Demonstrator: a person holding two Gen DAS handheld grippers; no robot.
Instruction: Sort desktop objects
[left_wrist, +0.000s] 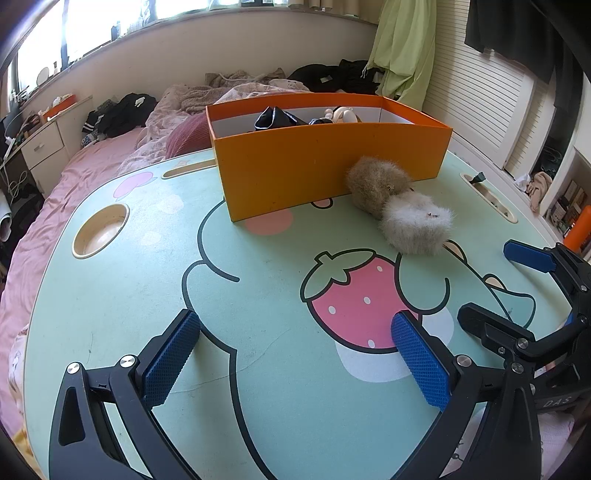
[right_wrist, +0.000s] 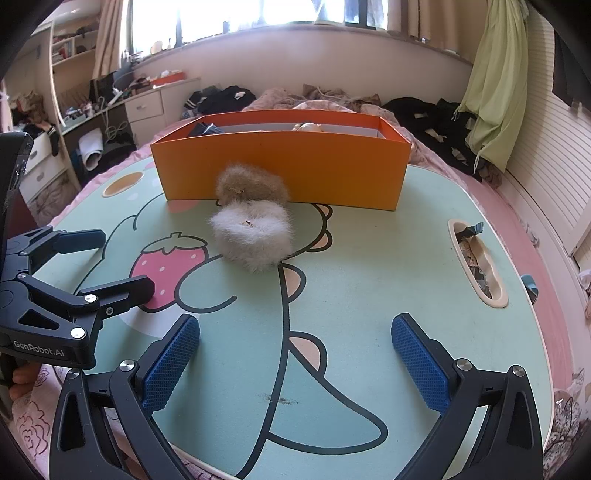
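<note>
**Mint, orange and fuzzy cream**

The counter is mint green, printed with a pink, white-dotted strawberry and dark cartoon outlines. The box is bright orange outside, white inside. One fluffy ball is off-white, the other tan. Both tools are black with textured blue pads. The bed's sheet is pink.

Pink bed w/ black clothes, green curtain, white drawers.
</note>
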